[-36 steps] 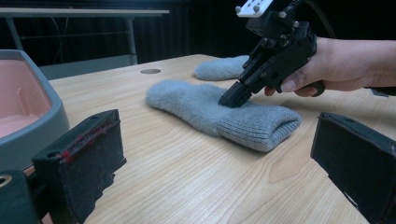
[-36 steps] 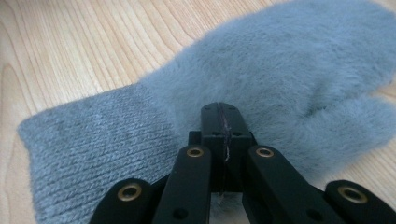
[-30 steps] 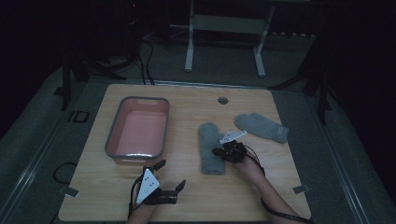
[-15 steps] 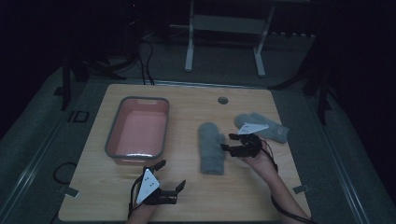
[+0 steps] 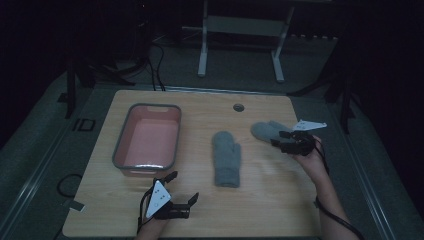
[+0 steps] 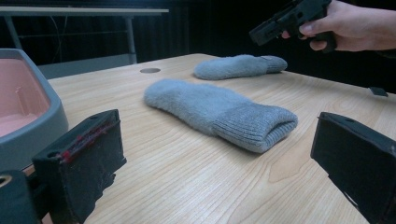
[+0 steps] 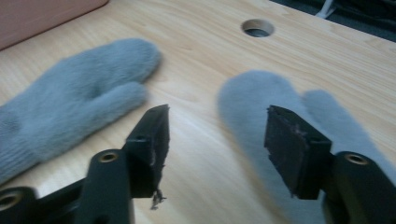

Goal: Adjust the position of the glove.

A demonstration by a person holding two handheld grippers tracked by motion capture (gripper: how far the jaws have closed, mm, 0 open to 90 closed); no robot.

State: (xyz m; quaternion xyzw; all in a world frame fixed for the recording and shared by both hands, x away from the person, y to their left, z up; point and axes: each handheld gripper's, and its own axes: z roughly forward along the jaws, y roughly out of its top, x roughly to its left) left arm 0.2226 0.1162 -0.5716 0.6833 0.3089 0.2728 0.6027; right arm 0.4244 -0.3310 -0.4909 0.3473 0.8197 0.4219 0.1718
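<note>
**Right gripper lines up on the far mitten**

The right gripper [image 5: 289, 141] hovers with its jaws apart and nothing between them, just above the far mitten [image 5: 267, 130], which lies flat on the worktop [image 5: 260, 210] directly ahead of and below the jaws. In the right gripper view that mitten [image 7: 261, 112] sits under the gap, its thumb off to one side. To take it cleanly, I judge the gripper should come down over the body of the mitten, not the thumb, press lightly into the knit and close on a good fold of cloth, since a shallow pinch on fluffy wool may slip. The near mitten [image 5: 226, 157] lies well off to the gripper's left, between it and the pink tub [image 5: 148, 141].

The left gripper [image 5: 181, 190] rests at the near edge, jaws wide apart and empty, the near mitten [image 6: 219, 112] lying ahead of it.

Against the frame a second ago, the right gripper has left the near mitten, where it sat closed, and crossed to the far one; its jaws have just been opening, then narrowing a little. Both mittens, the tub and the left gripper lie as before.
</note>
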